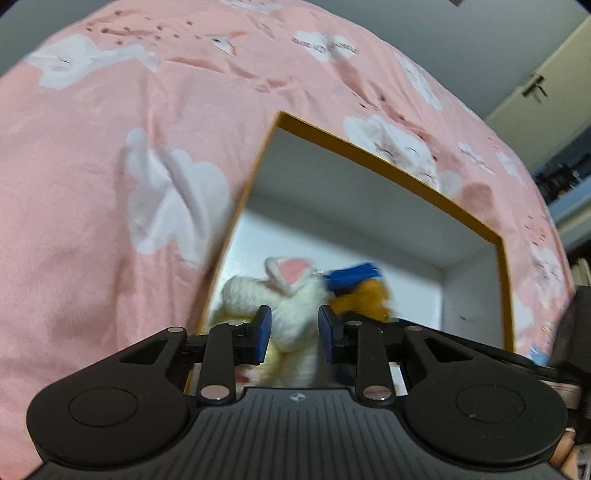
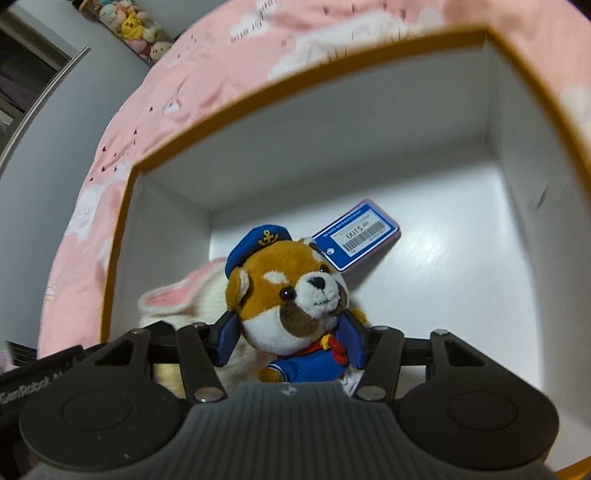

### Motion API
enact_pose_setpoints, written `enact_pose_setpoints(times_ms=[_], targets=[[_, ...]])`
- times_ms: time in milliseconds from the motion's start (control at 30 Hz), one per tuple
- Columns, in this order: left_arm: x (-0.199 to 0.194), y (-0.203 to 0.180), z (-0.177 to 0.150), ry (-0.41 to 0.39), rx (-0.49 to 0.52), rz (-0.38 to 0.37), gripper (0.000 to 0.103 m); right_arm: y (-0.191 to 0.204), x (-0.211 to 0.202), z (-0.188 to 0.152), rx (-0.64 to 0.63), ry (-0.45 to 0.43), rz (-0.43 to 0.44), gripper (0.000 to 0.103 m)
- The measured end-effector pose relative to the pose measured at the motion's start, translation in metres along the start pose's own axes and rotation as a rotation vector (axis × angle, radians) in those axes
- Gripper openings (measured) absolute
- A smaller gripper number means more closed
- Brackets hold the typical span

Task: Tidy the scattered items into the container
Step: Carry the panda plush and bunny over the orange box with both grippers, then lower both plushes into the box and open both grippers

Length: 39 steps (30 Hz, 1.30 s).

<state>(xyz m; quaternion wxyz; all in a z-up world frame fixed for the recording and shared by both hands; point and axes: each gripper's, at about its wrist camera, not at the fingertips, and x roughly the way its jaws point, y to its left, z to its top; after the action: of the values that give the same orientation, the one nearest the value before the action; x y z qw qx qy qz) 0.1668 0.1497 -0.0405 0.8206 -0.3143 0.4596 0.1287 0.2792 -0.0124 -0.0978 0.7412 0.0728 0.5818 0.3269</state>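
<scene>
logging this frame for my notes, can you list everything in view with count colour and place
box: one, mustard-yellow rim, white inside, open top, sitting on the bedspread
sailor dog plush: one, brown and white with blue cap and blue top, inside the box between the right gripper's fingers
price tag: one, blue and white with a barcode, hanging by the dog's head
rabbit plush: one, white with pink ears, inside the box beside the dog
bedspread: one, pink with white patches, under and around the box
shelf plush toys: several, mixed pastel, far background
left gripper: black with blue pads, around the rabbit
right gripper: black with blue pads, clamped on the dog
</scene>
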Motion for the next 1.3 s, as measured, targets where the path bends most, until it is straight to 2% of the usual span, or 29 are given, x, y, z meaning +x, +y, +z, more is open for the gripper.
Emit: enact_pose_setpoints(times_ms=[67,300,533,633,800,867,1200,1300], targets=[[-0.003,0.000,-0.001,0.001,0.009,0.008,0.032,0.001,0.005,-0.003,0.016,0.023,0.021,0.060],[-0.026,-0.006,-0.009,-0.071,0.134,0.061,0.032,0.008,0.006,-0.006,0.019,0.037,0.019,0.063],[-0.027,-0.025,-0.027,-0.135,0.258,0.140,0.032,0.003,-0.010,-0.001,-0.004,0.006,-0.023,0.063],[-0.028,-0.027,-0.034,-0.159,0.283,0.166,0.033,0.001,-0.008,-0.001,-0.004,0.018,-0.010,0.051],[-0.033,-0.022,-0.040,-0.192,0.285,0.190,0.033,0.010,-0.001,-0.006,-0.023,0.034,-0.010,0.047],[-0.034,-0.017,-0.040,-0.189,0.265,0.180,0.033,0.013,0.004,-0.009,-0.011,0.071,0.017,0.041],[-0.040,-0.012,-0.042,-0.173,0.239,0.130,0.033,0.017,-0.001,-0.007,-0.053,0.064,-0.021,0.043],[-0.043,-0.015,-0.041,-0.179,0.245,0.135,0.034,0.025,-0.003,-0.011,-0.096,0.056,-0.052,0.049]])
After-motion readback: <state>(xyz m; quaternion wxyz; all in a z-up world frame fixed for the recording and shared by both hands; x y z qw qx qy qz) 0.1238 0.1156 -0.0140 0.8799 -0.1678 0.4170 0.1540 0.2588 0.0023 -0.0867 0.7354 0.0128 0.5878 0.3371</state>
